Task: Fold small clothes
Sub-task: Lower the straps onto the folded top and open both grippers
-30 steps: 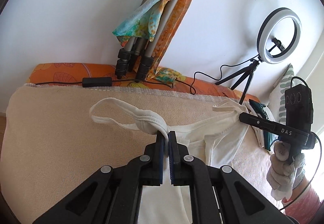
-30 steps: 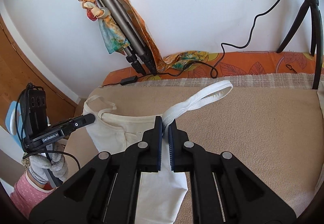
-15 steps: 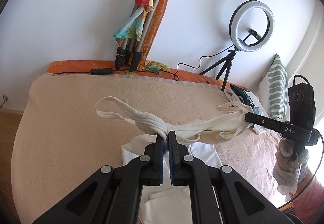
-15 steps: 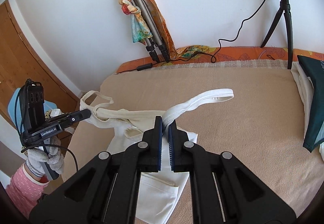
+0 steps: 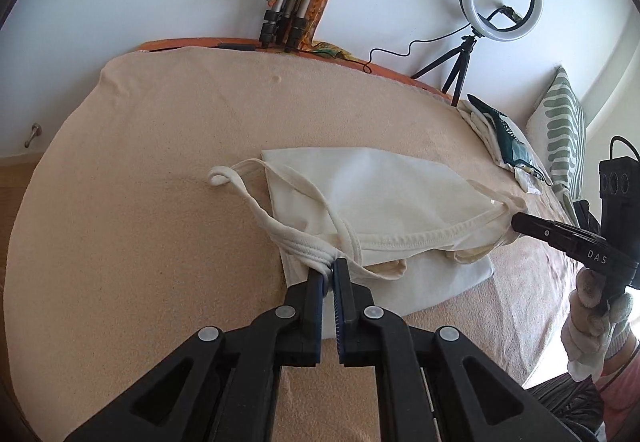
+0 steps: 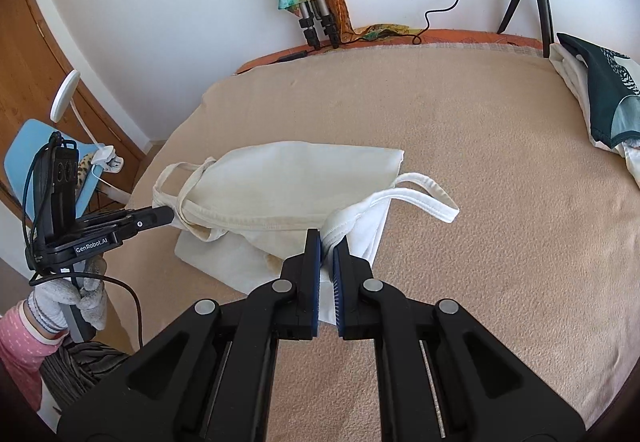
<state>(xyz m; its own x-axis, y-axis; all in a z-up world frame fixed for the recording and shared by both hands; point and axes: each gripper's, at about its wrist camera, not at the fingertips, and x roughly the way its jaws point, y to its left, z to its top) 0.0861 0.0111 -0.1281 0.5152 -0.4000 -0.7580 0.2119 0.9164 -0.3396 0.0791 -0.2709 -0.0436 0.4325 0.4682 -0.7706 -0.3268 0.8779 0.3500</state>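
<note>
Fold the white tank top [image 5: 384, 198] down evenly onto its lower half on the beige blanket [image 5: 140, 202]: keep left gripper [image 5: 330, 270] and right gripper [image 6: 327, 245] each clenched on a bunched shoulder strap, level with one another, lowering until edges line up, only then letting go. One tank top, two straps, two grippers; beyond, one small pile of clothes [image 6: 596, 98].

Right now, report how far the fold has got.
Done: the white tank top lies doubled over itself on the blanket, one fold made. In hand: the left gripper and right gripper each pinch a shoulder strap at the near edge. Left: release the straps, tuck the loose loops in, probably fold again, then set it with the pile at the right.
</note>
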